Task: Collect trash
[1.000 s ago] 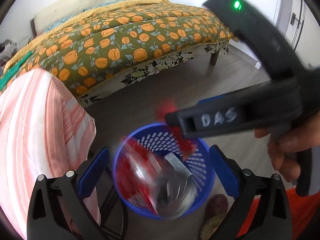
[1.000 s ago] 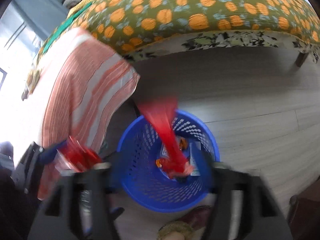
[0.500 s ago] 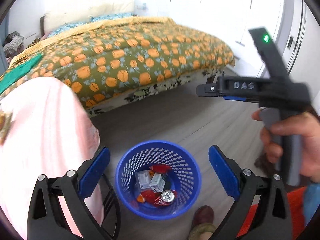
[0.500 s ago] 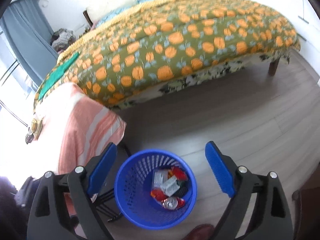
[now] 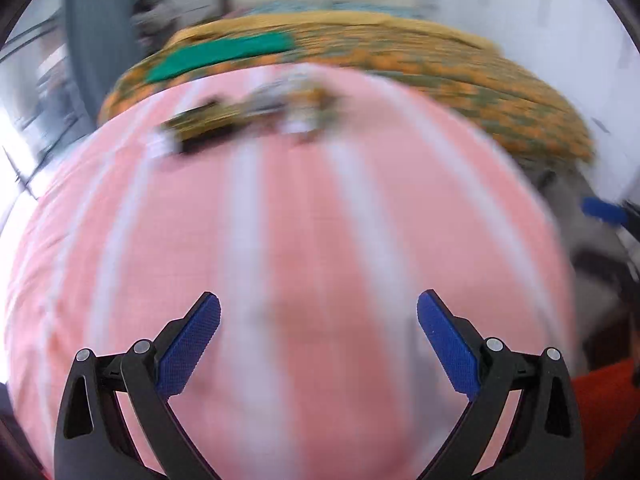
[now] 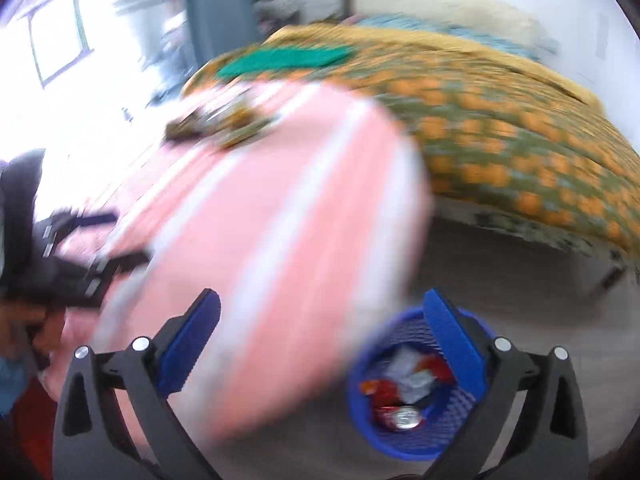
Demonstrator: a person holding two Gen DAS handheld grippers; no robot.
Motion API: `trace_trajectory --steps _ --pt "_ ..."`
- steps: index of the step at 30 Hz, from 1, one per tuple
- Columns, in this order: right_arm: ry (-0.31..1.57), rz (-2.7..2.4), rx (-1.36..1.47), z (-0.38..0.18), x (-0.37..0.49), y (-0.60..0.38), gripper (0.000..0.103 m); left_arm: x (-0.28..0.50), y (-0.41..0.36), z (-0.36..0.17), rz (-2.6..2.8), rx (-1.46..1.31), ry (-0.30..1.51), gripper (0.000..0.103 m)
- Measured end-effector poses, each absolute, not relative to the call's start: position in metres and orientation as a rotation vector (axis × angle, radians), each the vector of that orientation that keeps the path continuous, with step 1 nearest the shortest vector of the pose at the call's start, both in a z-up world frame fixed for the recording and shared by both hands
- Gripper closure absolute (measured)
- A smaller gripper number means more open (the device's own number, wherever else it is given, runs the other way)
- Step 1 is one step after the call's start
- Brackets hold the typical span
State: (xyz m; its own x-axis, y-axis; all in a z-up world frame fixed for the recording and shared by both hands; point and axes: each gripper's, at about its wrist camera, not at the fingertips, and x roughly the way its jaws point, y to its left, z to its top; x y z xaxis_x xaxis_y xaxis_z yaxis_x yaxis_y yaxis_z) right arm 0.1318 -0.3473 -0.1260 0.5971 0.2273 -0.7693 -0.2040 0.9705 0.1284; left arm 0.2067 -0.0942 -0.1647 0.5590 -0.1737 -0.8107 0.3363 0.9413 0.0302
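My left gripper (image 5: pixel 319 316) is open and empty above a table with a pink, white-striped cloth (image 5: pixel 280 240). A blurred pile of trash (image 5: pixel 256 112) lies at the table's far end. My right gripper (image 6: pixel 320 316) is open and empty, over the table's edge. A blue mesh basket (image 6: pixel 404 440) stands on the floor at the lower right, holding red wrappers, white packets and a can (image 6: pixel 406 416). The trash pile on the cloth shows in the right wrist view too (image 6: pixel 224 120). The left gripper shows blurred at the left of that view (image 6: pixel 80 224).
A bed with an orange-flowered cover (image 6: pixel 500 120) stands beyond the table, with a green cloth (image 6: pixel 280 58) on it. Grey wood floor (image 6: pixel 500 264) lies between bed and basket. A window (image 6: pixel 60 44) and a curtain are at the far left. Both views are motion-blurred.
The red wrapper dropped into the basket. Both grippers then swung up and left from over the basket toward the pink table; the basket left the left wrist view.
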Motion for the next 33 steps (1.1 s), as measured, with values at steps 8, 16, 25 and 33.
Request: trace_trajectory --steps 8,16,25,33 --pt "0.980 0.195 0.029 -0.157 0.248 -0.252 0.005 0.266 -0.020 -0.169 -0.168 0.070 0.963 0.005" --pt "0.970 0.148 0.019 -0.159 0.285 -0.243 0.004 0.268 -0.018 -0.172 -0.157 0.098 0.968 0.004" --pt "0.970 0.147 0.016 -0.159 0.284 -0.243 0.004 0.269 -0.018 -0.173 -0.155 0.100 0.968 0.004" --pt "0.970 0.147 0.016 -0.159 0.284 -0.243 0.004 0.269 -0.018 -0.173 -0.156 0.099 0.968 0.004"
